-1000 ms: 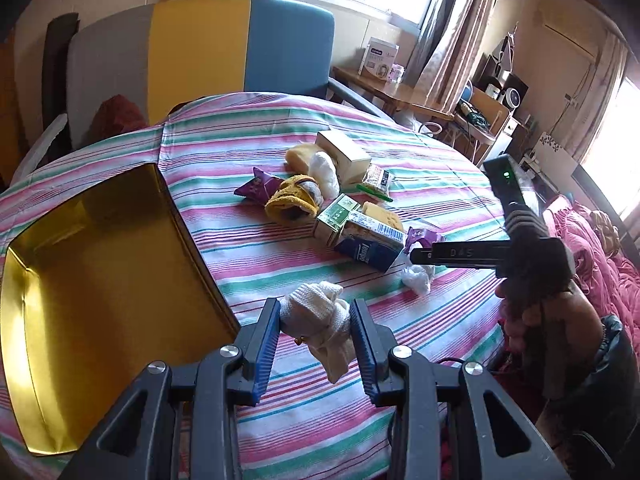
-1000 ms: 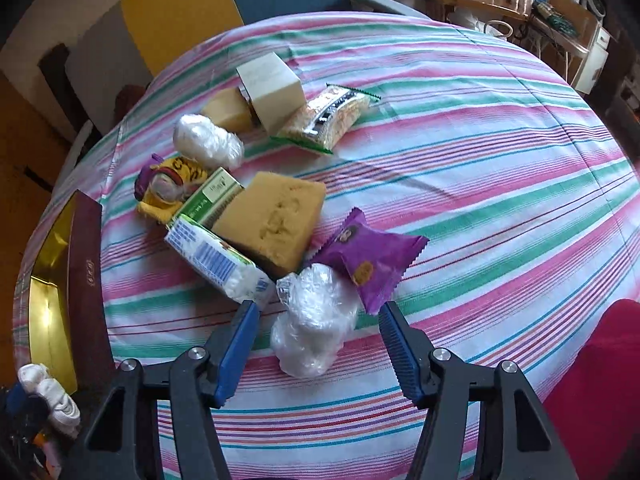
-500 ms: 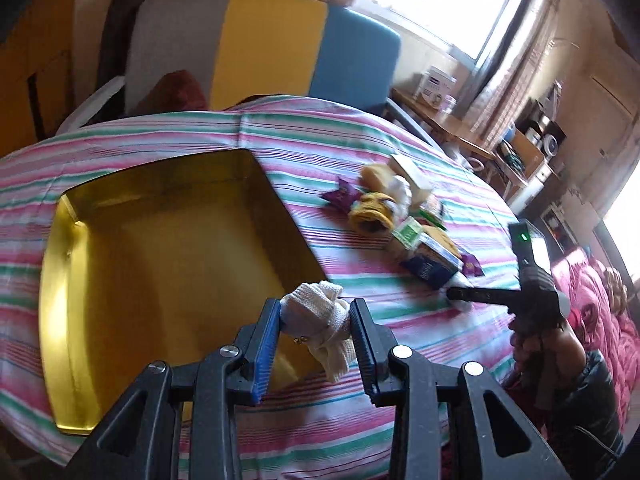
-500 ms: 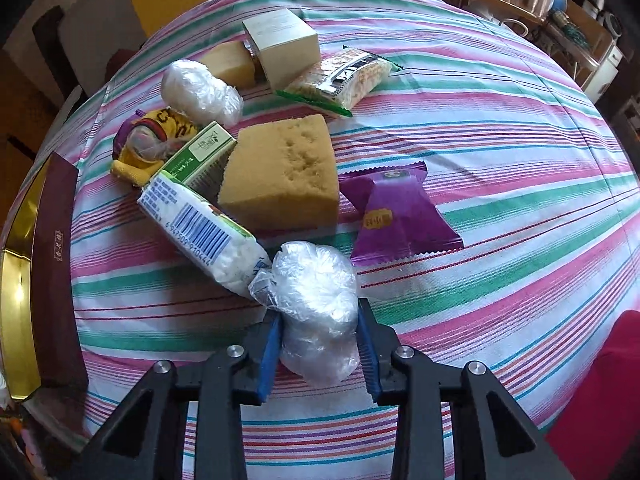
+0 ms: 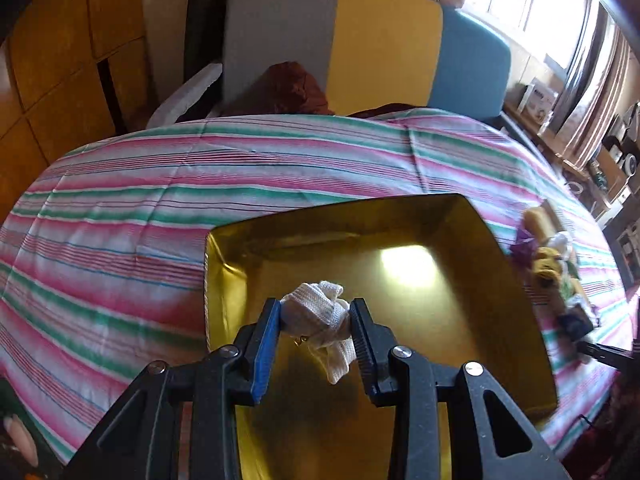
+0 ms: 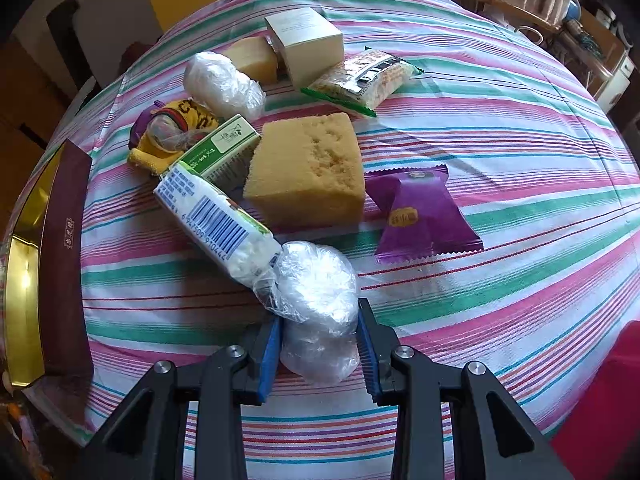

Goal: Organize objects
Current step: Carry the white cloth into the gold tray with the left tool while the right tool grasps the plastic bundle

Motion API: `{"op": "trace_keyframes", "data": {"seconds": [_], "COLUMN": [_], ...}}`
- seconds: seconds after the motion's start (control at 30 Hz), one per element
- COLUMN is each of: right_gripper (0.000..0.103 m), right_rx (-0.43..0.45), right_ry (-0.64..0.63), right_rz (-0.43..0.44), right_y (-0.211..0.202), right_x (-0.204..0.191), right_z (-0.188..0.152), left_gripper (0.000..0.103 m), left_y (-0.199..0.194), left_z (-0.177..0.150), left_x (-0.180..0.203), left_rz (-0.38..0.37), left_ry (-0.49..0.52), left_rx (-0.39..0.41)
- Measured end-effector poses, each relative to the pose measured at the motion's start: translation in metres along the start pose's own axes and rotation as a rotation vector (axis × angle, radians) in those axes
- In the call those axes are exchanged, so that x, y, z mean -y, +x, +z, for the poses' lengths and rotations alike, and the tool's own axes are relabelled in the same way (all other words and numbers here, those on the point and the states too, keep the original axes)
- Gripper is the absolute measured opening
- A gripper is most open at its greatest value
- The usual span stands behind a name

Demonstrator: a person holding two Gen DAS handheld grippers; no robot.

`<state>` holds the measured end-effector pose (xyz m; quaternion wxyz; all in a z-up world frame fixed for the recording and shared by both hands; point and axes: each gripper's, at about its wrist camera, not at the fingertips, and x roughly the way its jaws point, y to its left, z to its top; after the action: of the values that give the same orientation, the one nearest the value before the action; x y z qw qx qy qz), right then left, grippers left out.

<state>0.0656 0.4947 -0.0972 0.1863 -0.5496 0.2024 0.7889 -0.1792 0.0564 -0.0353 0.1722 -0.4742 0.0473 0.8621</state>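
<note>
Swung across from the cluttered side of the table, the left gripper (image 5: 314, 326) now hangs over the gold tray (image 5: 516, 292), clamped on a white knitted cloth bundle (image 5: 320, 320) that dangles above the tray floor. Meanwhile the right gripper (image 6: 318, 340) has pinched shut on a clear plastic-wrapped ball (image 6: 320, 300), which sits on the striped tablecloth (image 6: 500, 140) and touches the end of a barcoded white packet (image 6: 216, 220). Beyond lie a yellow sponge block (image 6: 310, 168), a purple snack sachet (image 6: 420, 212), a green carton (image 6: 224, 148) and a beige box (image 6: 308, 40). My worry is the wrapping: slick film could slide out of the pads on the lift, or drag the packet along. The cloth's loose tail might also snag a pad on release.
</note>
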Motion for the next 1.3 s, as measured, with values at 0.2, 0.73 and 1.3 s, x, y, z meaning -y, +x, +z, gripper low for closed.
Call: {"op": "trace_keyframes", "data": {"seconds": [0.2, 0.73, 1.3], "right_gripper": [0.035, 0.035, 0.035], "right_rx": [-0.005, -0.009, -0.002], "right_ry": [-0.004, -0.004, -0.037], "right_rz": [-0.001, -0.002, -0.032], "right_y": [-0.001, 0.002, -0.002], "right_x": [0.003, 0.003, 0.008], "right_z": [-0.002, 0.0, -0.005], "left_gripper": [0.035, 0.038, 0.045], "left_y": [0.043, 0.072, -0.014], "left_z": [0.02, 0.032, 0.011], "left_x": [-0.012, -0.024, -0.014], "left_rz": [0.039, 0.102, 0.11], "left_ry": [0.028, 0.037, -0.041], "left_rx": [-0.058, -0.084, 0.088]}}
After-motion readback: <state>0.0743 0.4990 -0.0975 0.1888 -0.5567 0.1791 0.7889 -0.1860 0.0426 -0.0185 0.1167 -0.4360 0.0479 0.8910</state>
